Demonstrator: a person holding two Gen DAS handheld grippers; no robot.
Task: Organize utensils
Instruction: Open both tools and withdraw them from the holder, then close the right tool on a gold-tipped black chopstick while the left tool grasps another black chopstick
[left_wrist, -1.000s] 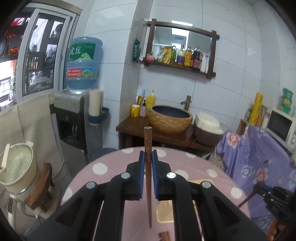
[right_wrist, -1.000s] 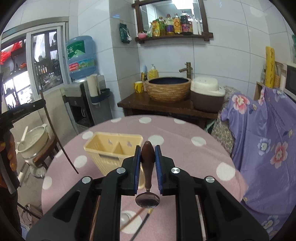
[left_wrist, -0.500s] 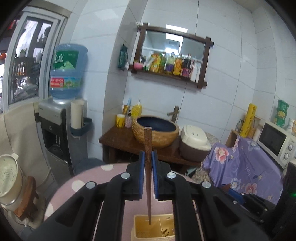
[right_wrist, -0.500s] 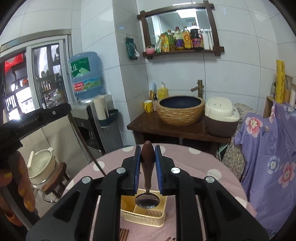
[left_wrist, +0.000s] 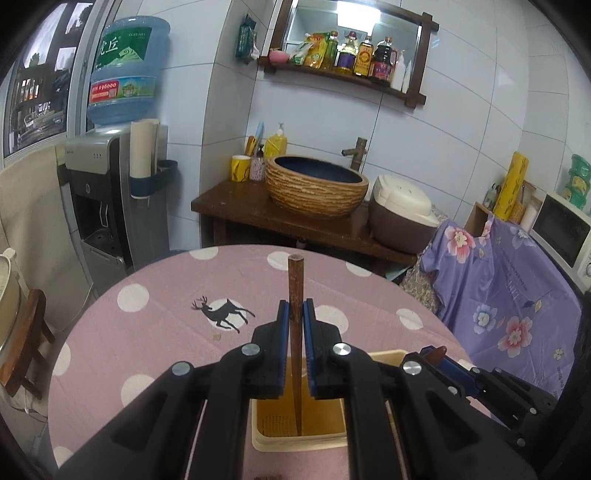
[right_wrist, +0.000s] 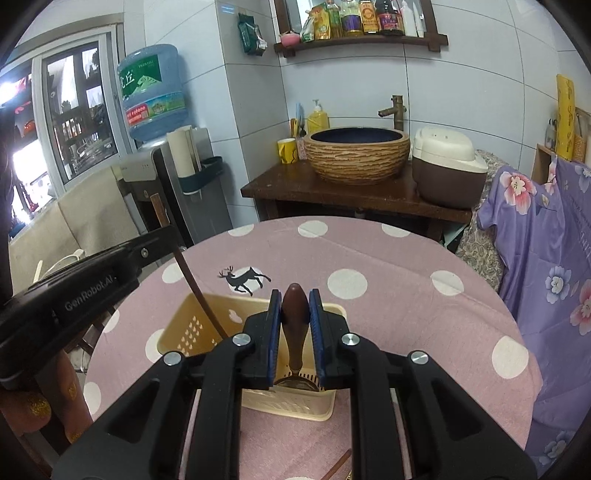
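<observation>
Worktop (left_wrist: 147, 332) under inspection is a round one, wearing a pink cloth with white polka dots and a black deer print (left_wrist: 223, 314) inside one dot. A cream plastic utensil basket (right_wrist: 207, 325) with two compartments is sitting on the cloth near its close edge. The left claw (left_wrist: 295, 314) is clamping a dark wooden chopstick (left_wrist: 296, 280) between its blue pads; the stick is standing nearly upright, its lower end reaching down into the basket's left compartment as seen from the right wrist view. The right claw (right_wrist: 295, 302) is gripping a spoon (right_wrist: 295, 321) by its brown wooden handle, handle end up, and the metal bowl is hanging low at the rim of the right compartment; whether it is touching the basket floor cannot be told. More dark sticks are lying on the cloth at the near edge, only partly showing. Behind the worktop a dark wooden washstand (left_wrist: 236, 201) is carrying a woven-look basin (left_wrist: 317, 188), a yellow cup (left_wrist: 240, 168) and a soap bottle (left_wrist: 275, 144). A rice cooker (left_wrist: 399, 214) is standing to the basin's right. A water dispenser (left_wrist: 107, 192) with a blue bottle is occupying the left corner, white tiles are covering the walls, and a shelf of bottles (left_wrist: 347, 55) is hanging below a mirror. A purple floral cloth (left_wrist: 498, 280) is draping furniture at the right.
</observation>
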